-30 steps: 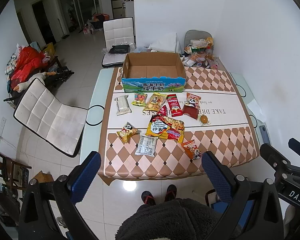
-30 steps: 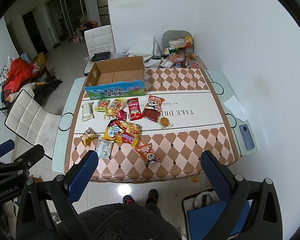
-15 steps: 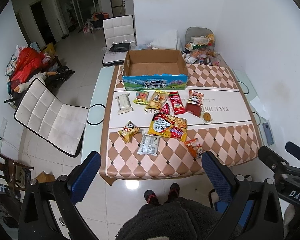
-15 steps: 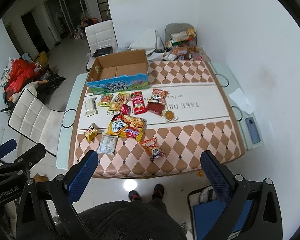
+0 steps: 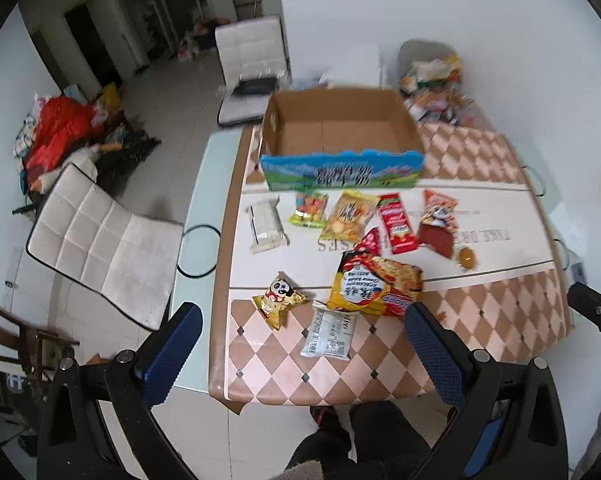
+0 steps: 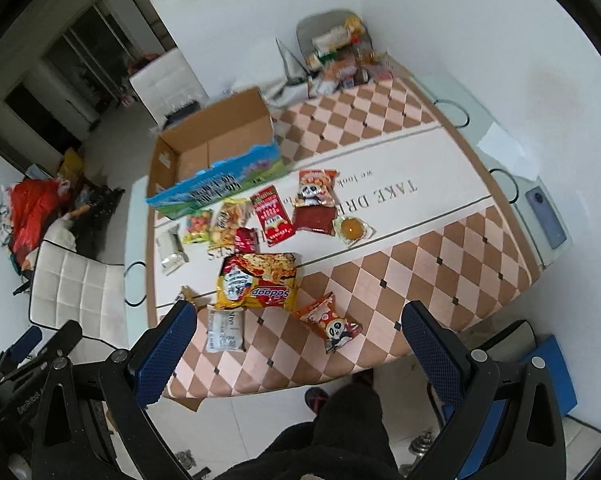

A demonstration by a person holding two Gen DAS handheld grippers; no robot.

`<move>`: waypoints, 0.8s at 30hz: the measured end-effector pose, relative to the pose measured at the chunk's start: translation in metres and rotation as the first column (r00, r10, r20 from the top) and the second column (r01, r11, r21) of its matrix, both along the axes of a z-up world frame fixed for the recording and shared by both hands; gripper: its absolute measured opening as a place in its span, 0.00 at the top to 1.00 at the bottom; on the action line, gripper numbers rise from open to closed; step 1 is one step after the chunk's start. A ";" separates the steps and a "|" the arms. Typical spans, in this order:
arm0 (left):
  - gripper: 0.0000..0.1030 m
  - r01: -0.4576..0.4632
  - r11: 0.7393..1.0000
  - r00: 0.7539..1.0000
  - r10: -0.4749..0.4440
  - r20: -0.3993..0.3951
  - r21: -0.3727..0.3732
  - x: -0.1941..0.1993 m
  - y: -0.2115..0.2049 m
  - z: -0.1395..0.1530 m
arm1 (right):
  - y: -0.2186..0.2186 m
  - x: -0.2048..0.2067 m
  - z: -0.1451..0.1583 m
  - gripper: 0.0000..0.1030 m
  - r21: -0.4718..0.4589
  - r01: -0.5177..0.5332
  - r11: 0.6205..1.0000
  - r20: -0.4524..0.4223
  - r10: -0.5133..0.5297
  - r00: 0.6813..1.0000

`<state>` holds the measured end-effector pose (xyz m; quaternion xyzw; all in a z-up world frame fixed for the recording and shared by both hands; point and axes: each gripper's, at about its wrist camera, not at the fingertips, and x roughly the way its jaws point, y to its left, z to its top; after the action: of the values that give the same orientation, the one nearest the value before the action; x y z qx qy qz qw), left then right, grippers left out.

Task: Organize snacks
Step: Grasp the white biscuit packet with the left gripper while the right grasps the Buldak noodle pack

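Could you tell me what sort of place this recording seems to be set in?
Most likely a home dining room: a dining table with a checkered cloth, white padded chairs around it, and a tiled floor running toward glass doors.

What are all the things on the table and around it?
Cardboard box: one, brown with blue-green front, far side of table, nothing inside.
Snack packets: about eleven, mostly red, yellow and orange, loose between box and near edge.
Sedaap noodle pack: one, yellow-red, middle.
Panda snack bag: one, orange, nearest the edge.
Tablecloth: one, brown-pink checks.
Phone: one, blue-grey, table's right edge.
White chairs: two, left and far.
Left gripper: blue fingers, open.
Right gripper: blue fingers, open.
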<state>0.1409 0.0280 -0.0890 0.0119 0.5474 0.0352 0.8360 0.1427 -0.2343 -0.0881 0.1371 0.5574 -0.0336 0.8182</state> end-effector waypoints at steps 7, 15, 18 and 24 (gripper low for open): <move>0.00 -0.092 0.994 0.982 0.099 -0.163 0.053 0.026 0.009 -0.084 | 0.031 0.082 -0.103 0.00 -0.008 -0.270 0.963 -0.152 0.266 0.952; 0.00 -0.198 0.971 0.905 0.232 -0.355 0.131 0.014 0.023 -0.185 | 0.124 0.148 -0.235 0.00 -0.061 -0.737 0.673 -0.393 0.662 0.638; 0.00 -0.215 0.967 0.884 0.253 -0.393 0.140 0.010 0.022 -0.208 | 0.152 0.155 -0.267 0.00 -0.054 -0.836 0.546 -0.440 0.739 0.511; 0.01 -0.254 0.960 0.847 0.281 -0.452 0.121 0.007 0.023 -0.238 | 0.202 0.150 -0.331 0.00 -0.035 -0.954 0.298 -0.534 0.801 0.270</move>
<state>0.1475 0.0507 -0.3269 -0.0329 0.7266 0.1628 0.6667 0.2928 -0.0320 -0.4195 -0.3615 0.6797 0.3073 0.5593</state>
